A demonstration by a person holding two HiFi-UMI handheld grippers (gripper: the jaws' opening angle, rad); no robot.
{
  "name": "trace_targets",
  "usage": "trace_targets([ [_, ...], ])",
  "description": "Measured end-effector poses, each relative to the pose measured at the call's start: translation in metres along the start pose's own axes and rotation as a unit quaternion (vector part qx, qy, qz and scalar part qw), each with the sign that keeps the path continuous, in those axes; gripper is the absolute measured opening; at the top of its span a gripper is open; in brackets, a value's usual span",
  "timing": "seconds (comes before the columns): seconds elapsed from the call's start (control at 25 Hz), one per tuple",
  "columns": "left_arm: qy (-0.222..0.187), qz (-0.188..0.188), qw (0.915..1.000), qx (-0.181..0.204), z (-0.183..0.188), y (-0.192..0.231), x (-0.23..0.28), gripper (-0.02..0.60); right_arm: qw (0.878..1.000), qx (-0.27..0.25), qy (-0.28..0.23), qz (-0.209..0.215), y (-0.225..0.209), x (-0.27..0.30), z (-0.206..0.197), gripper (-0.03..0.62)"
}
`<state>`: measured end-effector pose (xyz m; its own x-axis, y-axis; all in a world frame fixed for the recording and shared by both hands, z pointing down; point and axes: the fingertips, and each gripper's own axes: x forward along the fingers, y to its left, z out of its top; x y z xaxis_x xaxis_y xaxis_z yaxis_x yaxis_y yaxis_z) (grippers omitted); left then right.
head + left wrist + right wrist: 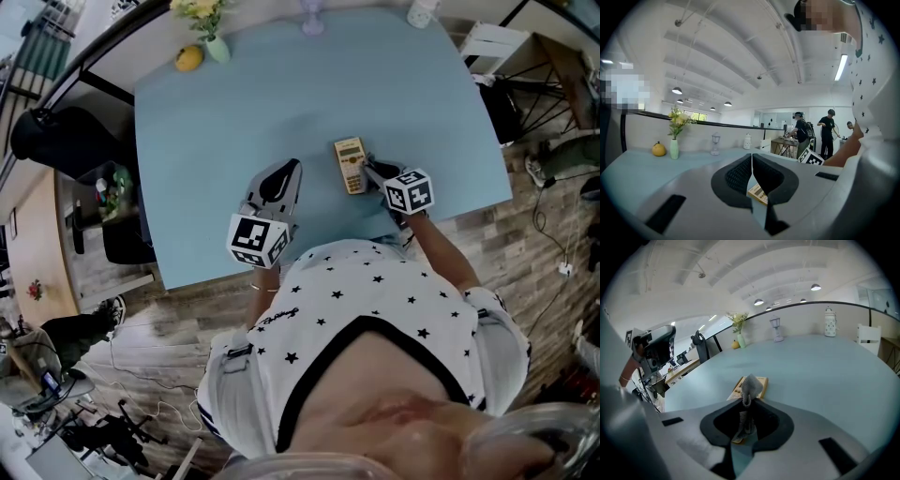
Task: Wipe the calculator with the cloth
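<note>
A yellowish calculator (pixel 350 164) lies flat on the blue table (pixel 234 122), near its front edge. My right gripper (pixel 369 169) is at the calculator's right side, shut on a small grey cloth (pixel 750 386). In the right gripper view the cloth bunches out past the jaws and lies over the near end of the calculator (pixel 761 381). My left gripper (pixel 292 170) hovers a short way left of the calculator, jaws closed together with nothing between them. In the left gripper view (pixel 751 157) a corner of the calculator (pixel 758 193) shows below the jaws.
At the table's far edge stand a vase of yellow flowers (pixel 208 28), a yellow fruit (pixel 189 58), a glass ornament (pixel 312 19) and a white jar (pixel 422 11). A black chair (pixel 56 136) is off the left side. People (pixel 828 129) stand far off.
</note>
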<state>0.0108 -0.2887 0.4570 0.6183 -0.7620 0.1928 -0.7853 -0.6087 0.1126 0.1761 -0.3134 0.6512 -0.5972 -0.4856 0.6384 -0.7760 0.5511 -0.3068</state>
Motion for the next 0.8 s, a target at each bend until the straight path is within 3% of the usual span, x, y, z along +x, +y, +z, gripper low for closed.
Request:
trace_targets([
  [0.16, 0.001, 0.001, 1.0000, 0.001, 0.000, 0.000, -0.001, 0.031, 1.000, 0.003, -0.014, -0.001, 0.001, -0.004, 0.009, 0.055],
  [0.28, 0.000, 0.004, 1.0000, 0.003, 0.000, 0.001, -0.002, 0.031, 0.998, 0.003, -0.069, 0.009, 0.012, -0.016, 0.044, 0.055],
  [0.52, -0.003, 0.007, 0.9999, 0.007, 0.003, 0.004, -0.001, 0.031, 0.978, -0.016, -0.201, 0.050, 0.056, -0.056, 0.127, 0.054],
  [0.8, -0.009, 0.034, 0.9993, 0.011, 0.008, 0.023, -0.013, 0.031, 0.963, -0.042, -0.262, 0.054, 0.084, -0.078, 0.160, 0.051],
])
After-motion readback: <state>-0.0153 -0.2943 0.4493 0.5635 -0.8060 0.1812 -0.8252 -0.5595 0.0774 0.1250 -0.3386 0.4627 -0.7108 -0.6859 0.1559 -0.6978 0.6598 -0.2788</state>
